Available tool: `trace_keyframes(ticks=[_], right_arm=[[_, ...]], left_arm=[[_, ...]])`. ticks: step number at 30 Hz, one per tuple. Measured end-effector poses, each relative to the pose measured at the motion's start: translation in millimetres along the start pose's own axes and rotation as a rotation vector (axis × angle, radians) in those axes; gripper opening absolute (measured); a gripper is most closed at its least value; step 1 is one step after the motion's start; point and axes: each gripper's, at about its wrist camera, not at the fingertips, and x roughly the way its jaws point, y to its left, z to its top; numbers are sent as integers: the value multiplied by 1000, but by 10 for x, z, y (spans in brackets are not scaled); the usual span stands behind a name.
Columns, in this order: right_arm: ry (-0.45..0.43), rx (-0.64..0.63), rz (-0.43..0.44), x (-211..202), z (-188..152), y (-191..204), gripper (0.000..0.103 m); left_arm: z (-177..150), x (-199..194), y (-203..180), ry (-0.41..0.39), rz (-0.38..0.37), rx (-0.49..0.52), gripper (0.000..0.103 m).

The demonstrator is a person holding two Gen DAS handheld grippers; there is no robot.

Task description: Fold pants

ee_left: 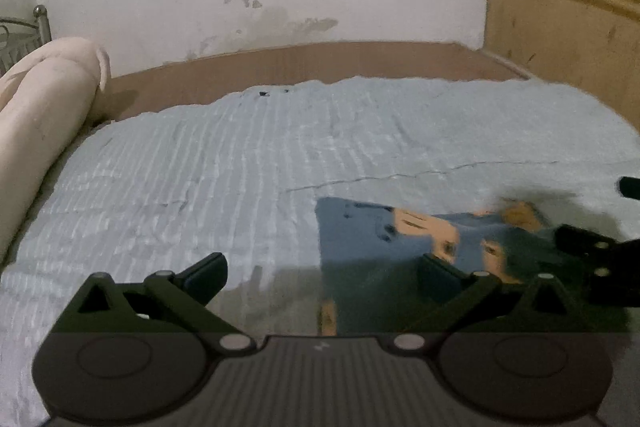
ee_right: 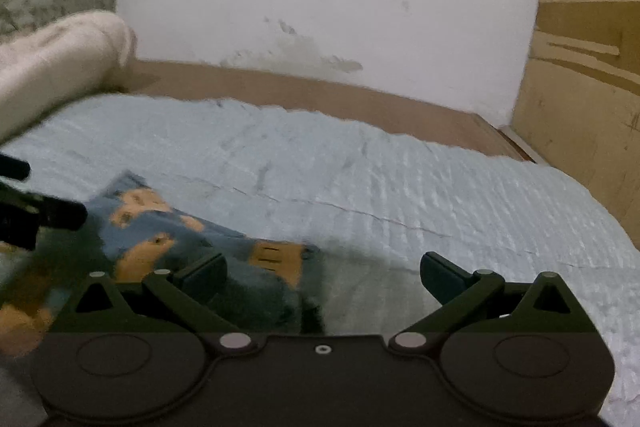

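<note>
Left gripper (ee_left: 322, 277): the jaws are standing wide apart and are holding nothing. Off its left finger, a cream bolster (ee_left: 40, 115) is lying along the bed edge. Ahead of and below the fingers, the pale blue bedspread (ee_left: 200, 167) is showing bare. The pants (ee_left: 380, 251) (blue fabric with orange printed figures, blurred) are lying on the bedspread, beginning between the fingers and running off past the right finger.

Right gripper (ee_right: 324, 277): its jaws are likewise standing fully spread and are gripping nothing. In its own view the pants (ee_right: 168, 239) are sitting ahead of and beyond its left finger, bunched in a compact patch; bare bedspread (ee_right: 440, 195) is stretching away past its right finger.

Progress, as judged: the garment is appearing as a short, squarish bundle rather than two full legs, suggesting at least one fold is already in place. Blur is preventing any count of layers. Remaining work is probably a final fold or smoothing, and neither claw is touching cloth at present.
</note>
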Motion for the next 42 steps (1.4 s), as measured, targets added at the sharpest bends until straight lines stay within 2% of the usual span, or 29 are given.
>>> trace_keyframes(ticks=[4, 7, 12, 15, 18, 20, 25, 28, 32, 35, 42], right_arm=[[55, -3, -31, 239, -48, -105, 102], [57, 19, -43, 271, -73, -180, 102], [-21, 33, 20, -49, -57, -123, 102], [6, -23, 63, -116, -151, 18, 102], [60, -59, 32, -82, -296, 80, 102], [57, -26, 29, -139, -330, 41, 102], [48, 11, 11, -379, -358, 46, 102], [44, 61, 61, -560, -449, 81, 102], [89, 138, 65, -641, -702, 112, 102], [68, 225, 69, -776, -899, 51, 102], [64, 171, 43, -1003, -1023, 158, 102]], left_arm=[[54, 333, 37, 33, 38, 19, 103], [37, 421, 70, 41, 43, 16, 102], [12, 152, 99, -11, 25, 1, 103], [-80, 0, 49, -12, -23, -5, 103], [-207, 2, -39, 13, 3, 27, 102], [-289, -7, -50, 36, 12, 27, 102], [-407, -193, -20, 38, 0, -3, 102], [-488, -302, -12, 44, -9, 2, 102], [-610, -422, -57, 57, -15, 20, 102], [-698, -501, -64, 60, -30, 24, 102], [-801, -639, -2, 76, -47, 5, 102]])
